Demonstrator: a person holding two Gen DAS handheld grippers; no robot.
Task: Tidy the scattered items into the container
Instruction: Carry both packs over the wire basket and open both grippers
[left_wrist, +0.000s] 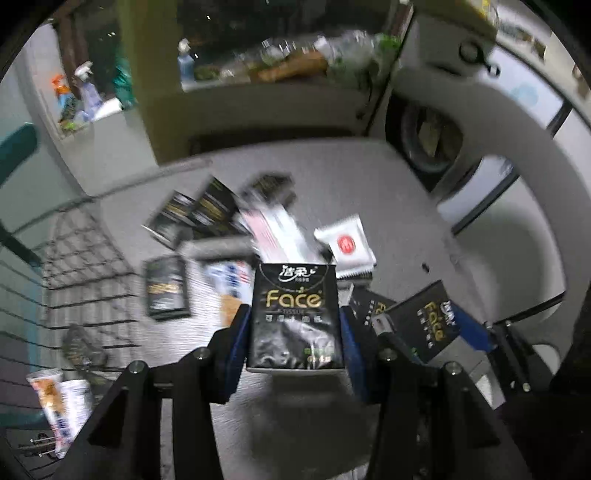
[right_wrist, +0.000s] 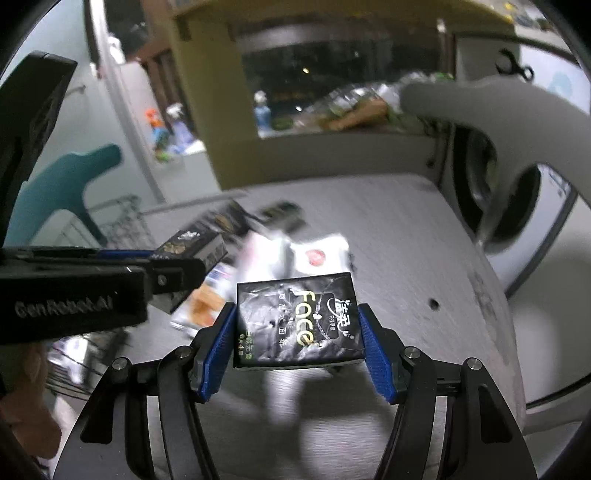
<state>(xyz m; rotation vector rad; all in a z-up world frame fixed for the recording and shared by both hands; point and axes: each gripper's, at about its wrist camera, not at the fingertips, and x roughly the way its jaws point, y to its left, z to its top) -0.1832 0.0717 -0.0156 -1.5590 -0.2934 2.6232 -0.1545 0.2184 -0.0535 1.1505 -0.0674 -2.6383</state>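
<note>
A: Where's the open room around the pile?

B: The table is bare behind the pile, out to its far edge, and to the right as far as the curved right edge. A wire basket stands at the table's left edge, left of the pile. Both views are blurred.

A: How does the left gripper stand?

B: Tilted steeply down, above the near side of the pile, jaws partly apart with both blue pads pressed on the sides of a black pack. That pack is upright, "Face" reading the right way up, and clear of the table.

A: And the right gripper?

B: Just right of the left one and a little nearer than the pile, also angled down. Its pads clamp a second pack by its two short ends, label sideways, lifted above the table.

A: What's in the basket?

B: Near its front corner, a snack packet and a dark crumpled thing; I can't tell what that is.

A: What remains in the pile?

B: Several black packs, a white sachet with a red dot at its right side, and a white wrapper.
</note>
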